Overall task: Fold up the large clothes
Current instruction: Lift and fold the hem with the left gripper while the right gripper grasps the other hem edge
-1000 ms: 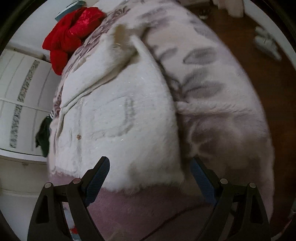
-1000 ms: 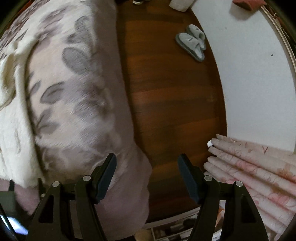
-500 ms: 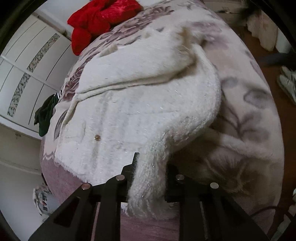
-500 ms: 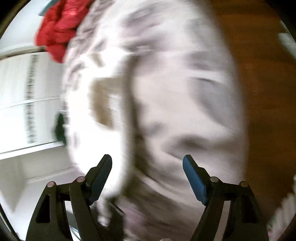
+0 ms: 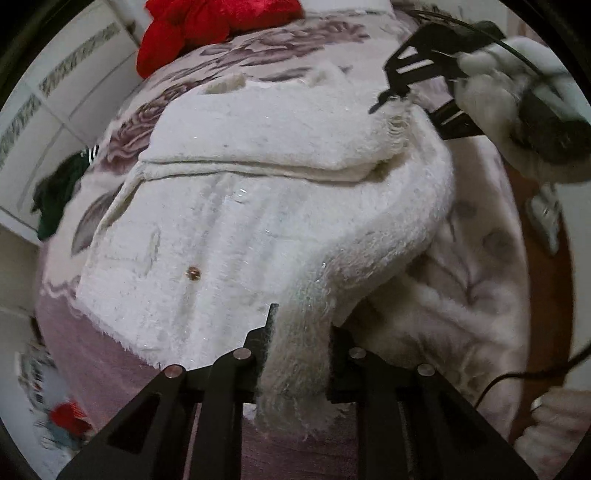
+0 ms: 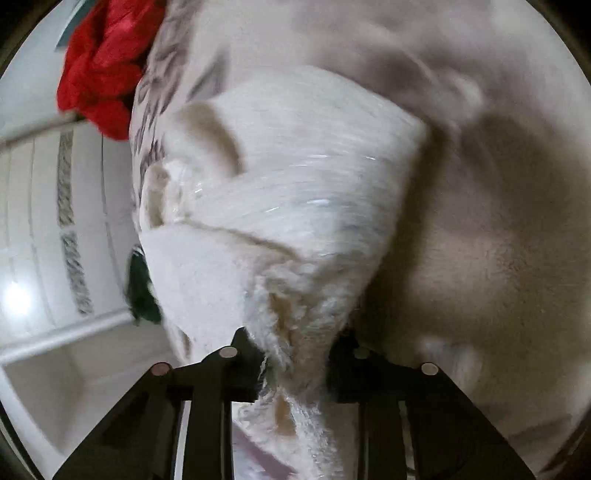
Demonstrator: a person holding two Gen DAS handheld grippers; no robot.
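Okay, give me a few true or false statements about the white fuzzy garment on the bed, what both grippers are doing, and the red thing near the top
1. The left gripper is clamped on the white fuzzy garment. True.
2. The right gripper is open and empty. False: it pinches a bunch of the same garment.
3. The red fabric lies on top of the garment. False: it sits apart, at the far end of the floral blanket.
4. A small round button shows on the garment. True.
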